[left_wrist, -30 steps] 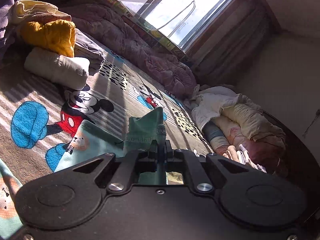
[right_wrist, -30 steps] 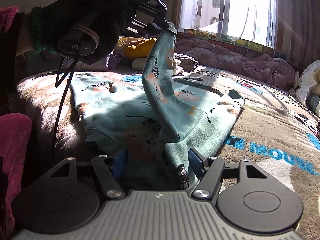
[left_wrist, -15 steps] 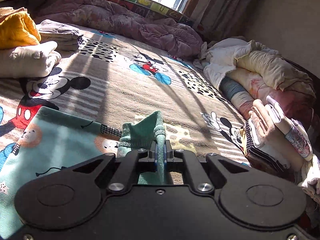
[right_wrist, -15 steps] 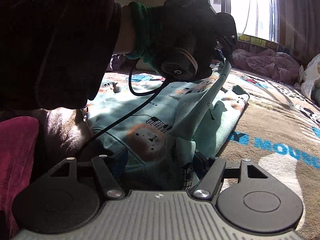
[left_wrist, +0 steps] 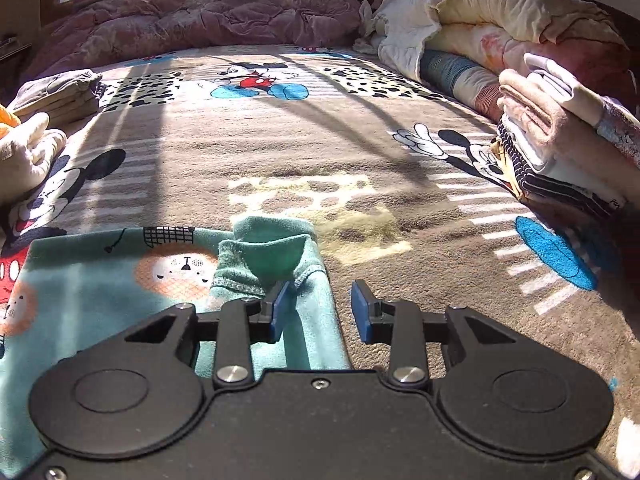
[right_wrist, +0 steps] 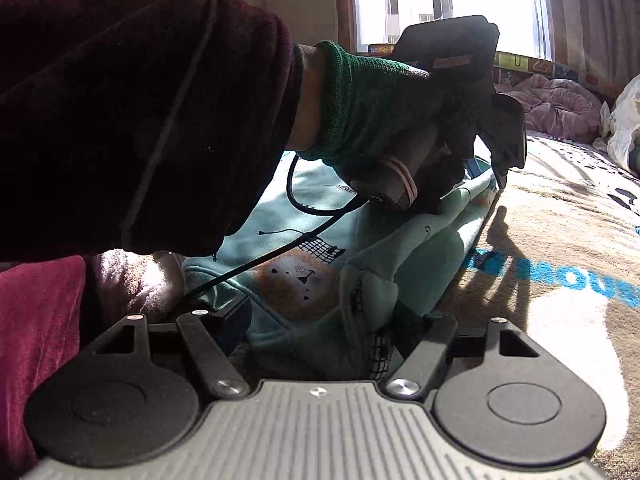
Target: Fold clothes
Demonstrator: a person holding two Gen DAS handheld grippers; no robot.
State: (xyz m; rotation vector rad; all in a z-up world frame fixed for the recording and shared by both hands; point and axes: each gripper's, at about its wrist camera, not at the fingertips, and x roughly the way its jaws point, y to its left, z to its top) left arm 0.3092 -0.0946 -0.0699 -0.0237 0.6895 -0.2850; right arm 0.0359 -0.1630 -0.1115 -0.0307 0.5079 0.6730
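The left gripper (left_wrist: 318, 306) stood part open; its jaws had just been opening, and the teal sleeve cuff (left_wrist: 272, 254) lay loose just ahead of the left pad (left_wrist: 279, 311), touching it perhaps but not pinched. The cuff rested on the teal top (left_wrist: 92, 280) at its right edge, so the sleeve had been laid across the body. From the right wrist view, the right gripper (right_wrist: 324, 344) stood wide, with a bunched corner of the top (right_wrist: 360, 296) between its jaws; the fingertips were hidden under cloth, so I could not tell whether they pressed on it. Above it, a gloved hand (right_wrist: 384, 120) in a dark red sleeve (right_wrist: 120, 100) held the left gripper low over the top's far edge.

The top lay near the bed's (left_wrist: 320, 152) near edge, on the cartoon blanket. Further off, folded stacks sat along the right edge (left_wrist: 560, 148) and at the left edge (left_wrist: 60, 92), with a purple quilt (left_wrist: 200, 20) bunched along the far edge under the window.

I judged the step to be a sleeve fold, just released. The next move likely called for drawing the left gripper back clear of the cuff without dragging it, then taking a fresh edge of the top for the next fold.
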